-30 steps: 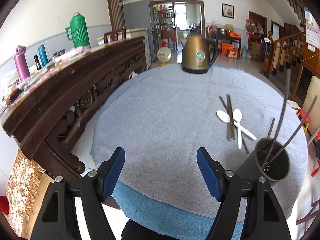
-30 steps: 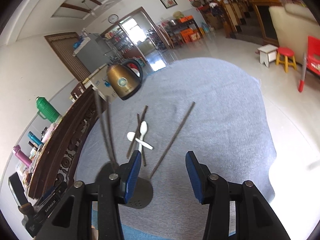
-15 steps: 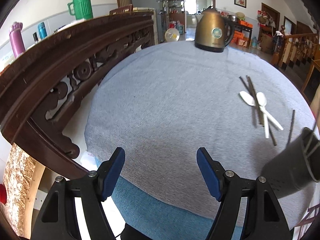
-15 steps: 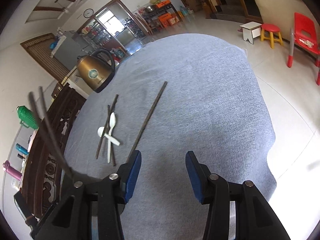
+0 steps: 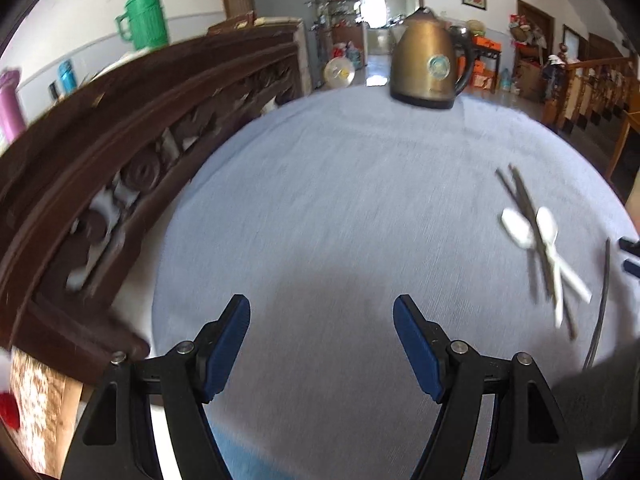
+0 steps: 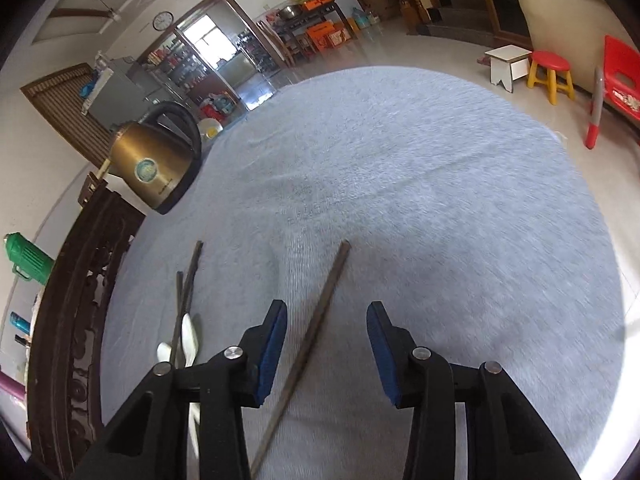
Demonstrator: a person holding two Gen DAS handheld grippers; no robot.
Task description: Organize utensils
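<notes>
Right tool (image 6: 327, 330) closing around a lone chopstick (image 6: 320, 316), pads clear; left tool (image 5: 322, 326) wide, empty.

The cloth (image 6: 420, 200) on the table is pale blue-grey, with a fine woven texture. The pads (image 6: 272, 344) of the right gripper are dark blue on black arms. Between them lies 1 dark brown chopstick (image 6: 320, 320). Left of them are 2 white spoons (image 6: 188, 340). The kettle (image 6: 156, 164) far ahead is bronze-gold with black handle.

No lettering can be read; the kettle (image 5: 430, 66) badge and print are too blurred.
</notes>
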